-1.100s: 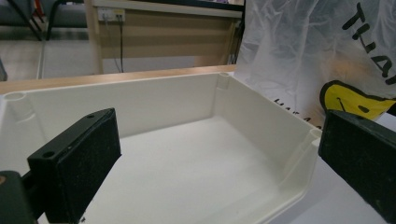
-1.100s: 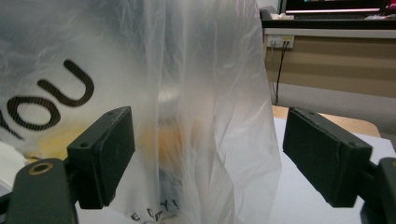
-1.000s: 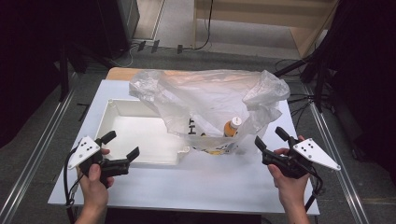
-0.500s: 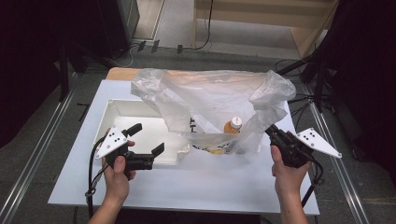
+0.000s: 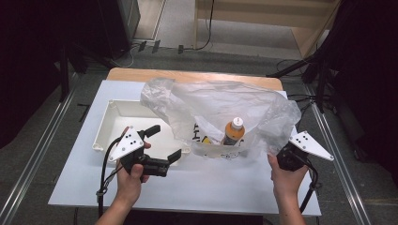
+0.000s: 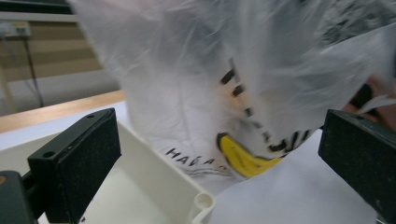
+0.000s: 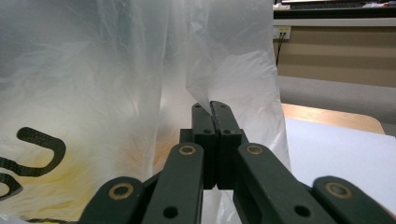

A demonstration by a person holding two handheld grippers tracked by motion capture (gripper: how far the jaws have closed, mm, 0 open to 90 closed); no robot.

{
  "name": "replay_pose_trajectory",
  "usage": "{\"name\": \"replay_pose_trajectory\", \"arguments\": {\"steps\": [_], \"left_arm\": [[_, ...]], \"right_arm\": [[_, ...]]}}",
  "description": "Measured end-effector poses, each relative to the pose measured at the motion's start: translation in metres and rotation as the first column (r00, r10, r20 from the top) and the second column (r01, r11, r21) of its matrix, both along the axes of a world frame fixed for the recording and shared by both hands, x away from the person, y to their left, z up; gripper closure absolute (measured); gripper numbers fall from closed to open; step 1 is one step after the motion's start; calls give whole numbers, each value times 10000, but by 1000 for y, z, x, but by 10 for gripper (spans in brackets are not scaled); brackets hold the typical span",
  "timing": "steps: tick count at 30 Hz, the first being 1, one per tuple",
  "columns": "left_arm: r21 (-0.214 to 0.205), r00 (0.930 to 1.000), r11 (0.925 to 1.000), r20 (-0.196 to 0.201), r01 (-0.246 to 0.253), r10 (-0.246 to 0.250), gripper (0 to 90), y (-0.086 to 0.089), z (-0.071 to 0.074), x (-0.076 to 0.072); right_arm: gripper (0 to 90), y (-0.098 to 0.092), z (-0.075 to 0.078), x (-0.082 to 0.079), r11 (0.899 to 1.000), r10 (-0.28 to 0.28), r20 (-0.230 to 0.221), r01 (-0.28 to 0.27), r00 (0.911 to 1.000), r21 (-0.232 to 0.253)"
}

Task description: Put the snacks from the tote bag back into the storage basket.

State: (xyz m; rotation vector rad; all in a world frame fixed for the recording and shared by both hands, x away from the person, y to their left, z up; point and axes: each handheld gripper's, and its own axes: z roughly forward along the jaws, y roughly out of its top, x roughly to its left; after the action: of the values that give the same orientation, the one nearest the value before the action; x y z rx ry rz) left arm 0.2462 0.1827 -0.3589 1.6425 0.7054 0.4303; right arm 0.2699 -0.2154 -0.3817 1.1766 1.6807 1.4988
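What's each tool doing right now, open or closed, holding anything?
Left tool: open, holding nothing, facing the plastic bag.
Right tool: closed, pinching the bag's edge.

I see a thin, crinkly, see-through plastic bag [image 5: 220, 108], a smooth white plastic tray [image 5: 123, 110], matt black gripper pads [image 6: 88, 156], a wooden table edge [image 5: 187, 75]

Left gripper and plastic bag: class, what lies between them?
In the left gripper view, the white tray's corner lies between the open left gripper and the plastic bag.
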Motion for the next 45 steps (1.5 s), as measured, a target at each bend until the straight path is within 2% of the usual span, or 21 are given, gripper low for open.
{"name": "replay_pose_trajectory", "arguments": {"steps": [6,10,12,14,15,17,18,19,20,22,24,25,26,27,29,32,33,35,38,42,45], "left_arm": [[-139,9992,9996,310,256,-252,0,-6,8,-2],[-105,9988,9999,497,30,-25,7,-10,15,-3],[-197,9976,9996,666,-191,204,135,-10,21,-3],[-338,9982,9994,595,-102,122,270,-10,23,0],[-439,9986,9990,526,0,23,387,-10,22,1],[-513,9989,9986,447,145,-122,532,-9,20,2],[-513,9989,9986,447,145,-122,636,-9,20,2],[-463,9988,9986,426,246,-226,636,-10,18,3],[-412,9988,9986,369,338,-323,820,-11,17,5],[-333,9984,9978,101,568,-565,899,-13,13,9],[-213,9986,9984,5,527,-527,900,-15,11,10],[-182,9985,9984,-86,536,-538,900,-16,10,11],[-194,9983,9982,-177,559,-563,900,-19,9,12],[-88,9986,9989,-264,461,-464,900,-21,7,12],[-119,9983,9989,-374,452,-456,900,-23,7,13],[-198,9978,9993,-561,331,-342,900,-25,6,18],[-198,9978,9993,-561,331,-342,900,-25,6,18],[-330,9974,9991,-650,279,-300,900,-27,6,21],[-442,9966,9985,-740,329,-361,900,-31,6,27],[-457,9964,9984,-764,329,-363,900,-38,6,31],[-469,9954,9984,-881,324,-364,900,-43,6,35]], "right_arm": [[900,0,-3,1,10000,-26,-28,26,10000,-73],[900,-1,-5,1,9999,-72,-102,71,9999,-119],[900,-1,-7,2,9996,-157,-204,152,9997,-256],[900,-1,-8,3,9991,-206,-196,199,9996,-363],[900,-1,-9,3,9990,-189,-233,180,9996,-400],[900,-1,-11,3,9989,-169,-253,157,9995,-438],[900,0,-11,4,9987,-187,-288,172,9994,-483],[900,0,-11,4,9987,-187,-288,172,9994,-483],[900,1,-14,4,9983,-162,-403,139,9991,-565],[871,1,-15,4,9982,-168,-409,145,9990,-574],[833,1,-16,4,9986,-138,-417,117,9990,-509],[710,0,-16,1,9996,27,-332,-37,9994,-291],[710,0,-16,1,9996,27,-332,-37,9994,-291],[600,-2,-14,-2,9997,137,-103,-139,9999,-185],[565,-3,-14,-3,9997,183,-52,-184,9998,-137],[417,-8,-10,-13,9996,298,267,-298,9992,-16],[417,-8,-10,-13,9996,298,267,-298,9992,-16],[337,-11,-8,-20,9992,394,378,-392,9985,-62],[269,-14,-4,-29,9986,523,485,-519,9975,-84],[206,-18,0,-40,9978,661,709,-659,9953,-48],[177,-21,8,-54,9928,1186,879,-1198,9890,86]]}}
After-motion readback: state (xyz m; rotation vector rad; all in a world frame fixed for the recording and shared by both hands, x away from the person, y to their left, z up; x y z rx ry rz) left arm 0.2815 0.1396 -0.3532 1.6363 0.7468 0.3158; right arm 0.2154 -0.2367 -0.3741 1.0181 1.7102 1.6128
